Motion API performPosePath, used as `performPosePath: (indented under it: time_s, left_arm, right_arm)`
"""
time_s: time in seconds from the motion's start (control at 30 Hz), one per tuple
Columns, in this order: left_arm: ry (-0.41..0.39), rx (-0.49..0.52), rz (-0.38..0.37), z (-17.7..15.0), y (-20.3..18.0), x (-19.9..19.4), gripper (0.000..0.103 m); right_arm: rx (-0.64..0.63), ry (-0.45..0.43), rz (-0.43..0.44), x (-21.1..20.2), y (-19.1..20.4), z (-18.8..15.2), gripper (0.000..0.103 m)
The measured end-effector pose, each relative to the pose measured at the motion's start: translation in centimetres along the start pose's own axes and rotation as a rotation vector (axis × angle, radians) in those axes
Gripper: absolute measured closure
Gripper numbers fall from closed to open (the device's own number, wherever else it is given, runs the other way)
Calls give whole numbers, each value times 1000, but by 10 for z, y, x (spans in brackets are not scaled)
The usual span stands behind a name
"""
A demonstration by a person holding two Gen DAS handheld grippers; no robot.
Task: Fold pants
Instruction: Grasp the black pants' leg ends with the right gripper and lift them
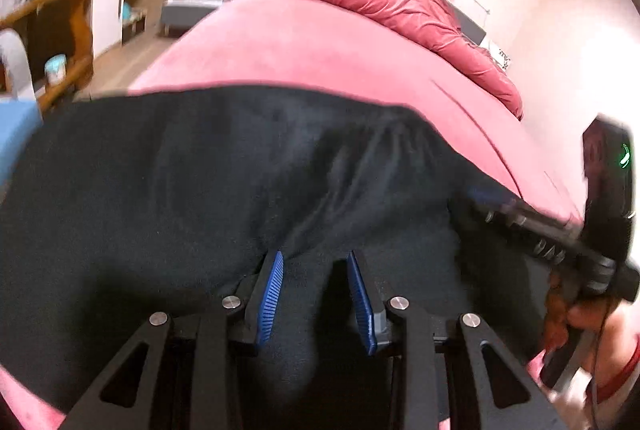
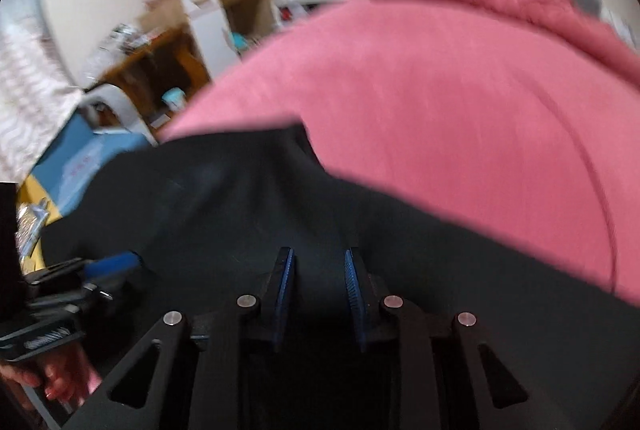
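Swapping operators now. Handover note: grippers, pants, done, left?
Left gripper: jaws apart with a raised bunch of the black fabric pants between the blue ribbed pads; whether they pinch it is unclear.
Right gripper: jaws apart over the pants, no clear pinch.
Pants: spread across the near edge of the pink bedsheet, gathered waistband toward the right gripper's side. Crumpled pink quilt lies at the bed's far end.
Done: one edge looks doubled over; blur, unsure.
Left: finish the folds.
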State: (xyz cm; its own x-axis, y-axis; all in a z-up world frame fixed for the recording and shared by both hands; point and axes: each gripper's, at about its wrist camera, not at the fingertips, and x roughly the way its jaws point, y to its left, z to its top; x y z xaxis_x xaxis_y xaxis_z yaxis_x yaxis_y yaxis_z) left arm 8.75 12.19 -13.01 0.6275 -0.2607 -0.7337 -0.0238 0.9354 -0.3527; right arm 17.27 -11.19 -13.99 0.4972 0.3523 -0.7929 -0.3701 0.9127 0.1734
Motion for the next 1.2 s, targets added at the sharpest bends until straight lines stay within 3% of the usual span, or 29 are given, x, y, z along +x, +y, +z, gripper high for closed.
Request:
performPosePath:
  time_s: [0.23, 0.33, 0.5, 0.63, 0.87, 1.0, 1.2]
  left_arm:
    - [-19, 46, 3, -14, -16, -17, 69]
    - [-19, 79, -39, -30, -28, -25, 68]
    - [0, 216, -45, -39, -54, -22, 68]
    - [13, 173, -57, -39, -50, -15, 64]
    - [4, 164, -80, -44, -43, -18, 64]
    - [0, 163, -68, -47, -44, -17, 63]
    - [17, 153, -56, -46, -47, -17, 63]
  right_arm:
    - [212, -67, 91, -23, -22, -6, 73]
    - [272, -115, 103, -52, -35, -21, 56]
    - [394, -132, 49, -102, -85, -63, 55]
    - [604, -178, -3, -144, -148, -110, 53]
    - [987, -341, -144, -228, -247, -211, 47]
    - [1179, -443, -163, -253, -292, -264, 38]
    - [1243, -529, -71, -248, -342, -278, 37]
